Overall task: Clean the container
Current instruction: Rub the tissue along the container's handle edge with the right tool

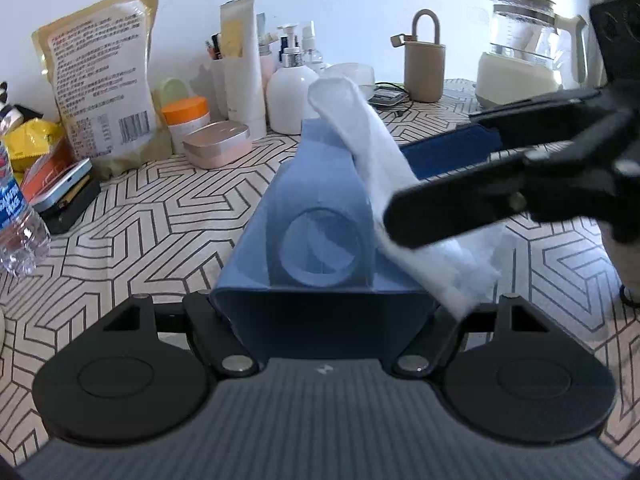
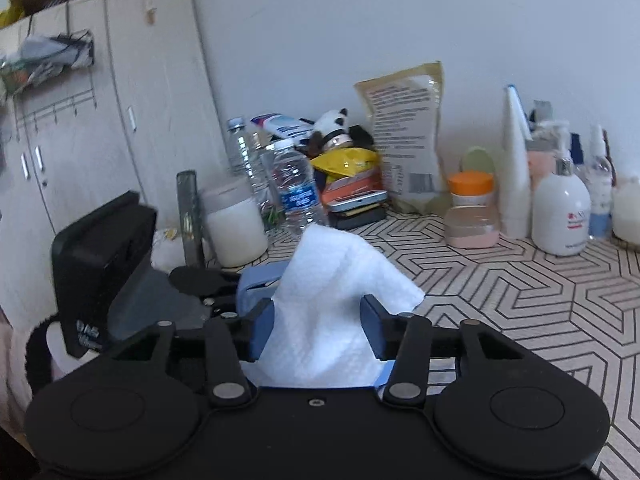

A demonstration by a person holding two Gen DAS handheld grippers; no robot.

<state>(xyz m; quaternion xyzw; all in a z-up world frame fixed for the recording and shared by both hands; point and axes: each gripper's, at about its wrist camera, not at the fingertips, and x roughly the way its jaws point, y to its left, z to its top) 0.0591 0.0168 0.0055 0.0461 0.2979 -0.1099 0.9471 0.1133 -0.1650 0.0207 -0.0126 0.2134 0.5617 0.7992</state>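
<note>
Blue, smooth plastic container is clamped in the left gripper over the hexagon-patterned tabletop. Quilted white wipe is draped on it between the right gripper's part-open pads, apparently loose.

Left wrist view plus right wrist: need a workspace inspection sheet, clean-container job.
Surface: patterned tablecloth, bare around the work.
Job's things: blue container, with white cloth draped over it.
Clutter: pouch, orange-lid jar, pump bottle, water bottle and glass kettle stand along the wall.
Grippers: left gripper is shut on the container. The right gripper has the cloth between its fingers, but whether it grips is unclear.
Cables: thin dark lead at the back, clear of the work.
Surroundings: white wall, cabinet.
</note>
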